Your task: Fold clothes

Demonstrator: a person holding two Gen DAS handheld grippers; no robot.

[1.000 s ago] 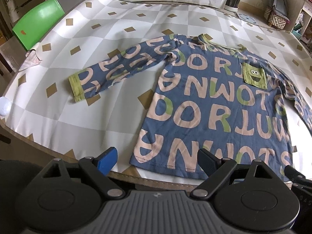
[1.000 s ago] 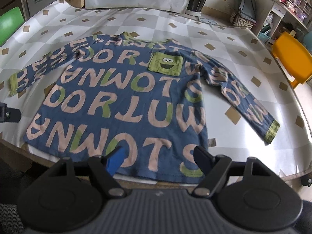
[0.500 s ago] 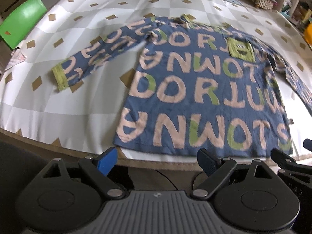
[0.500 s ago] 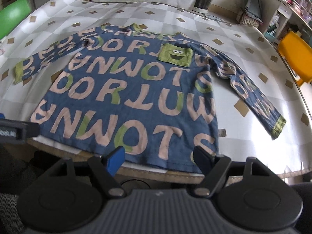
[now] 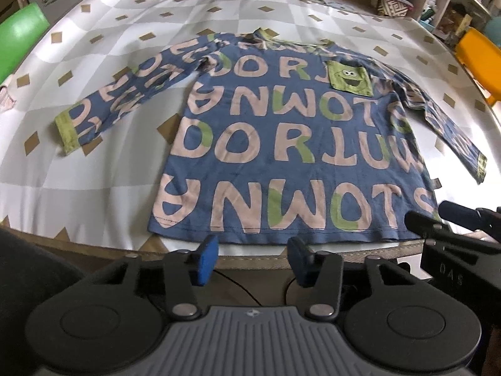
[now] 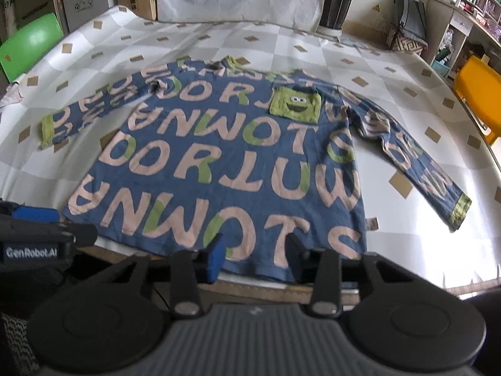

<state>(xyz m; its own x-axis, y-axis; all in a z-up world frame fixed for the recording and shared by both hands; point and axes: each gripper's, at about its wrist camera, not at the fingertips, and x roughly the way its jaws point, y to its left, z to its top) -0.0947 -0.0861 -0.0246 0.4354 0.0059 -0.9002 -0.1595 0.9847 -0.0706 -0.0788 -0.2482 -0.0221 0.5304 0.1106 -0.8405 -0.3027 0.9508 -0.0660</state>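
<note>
A blue long-sleeved shirt (image 5: 291, 131) (image 6: 231, 156) with big pink and green letters lies flat on the table, both sleeves spread out, hem toward me. A green face pocket (image 5: 350, 76) (image 6: 296, 103) sits on its chest. My left gripper (image 5: 252, 258) hovers open in front of the table edge, just short of the hem's middle. The right gripper (image 6: 255, 252) is open too, held over the hem's right half with nothing between its fingers. In the left wrist view the right gripper (image 5: 451, 219) shows at the right edge, near the hem's right corner.
The table (image 5: 94, 163) wears a white and grey checked cloth with tan diamonds. A green chair (image 6: 28, 47) stands at its left, an orange chair (image 6: 479, 91) at its right. Shelves, a dark planter (image 6: 335, 3) and boxes line the far side.
Both grippers have pulled back toward the table's near edge and drifted toward each other. The shirt has not moved. Both stay open.
</note>
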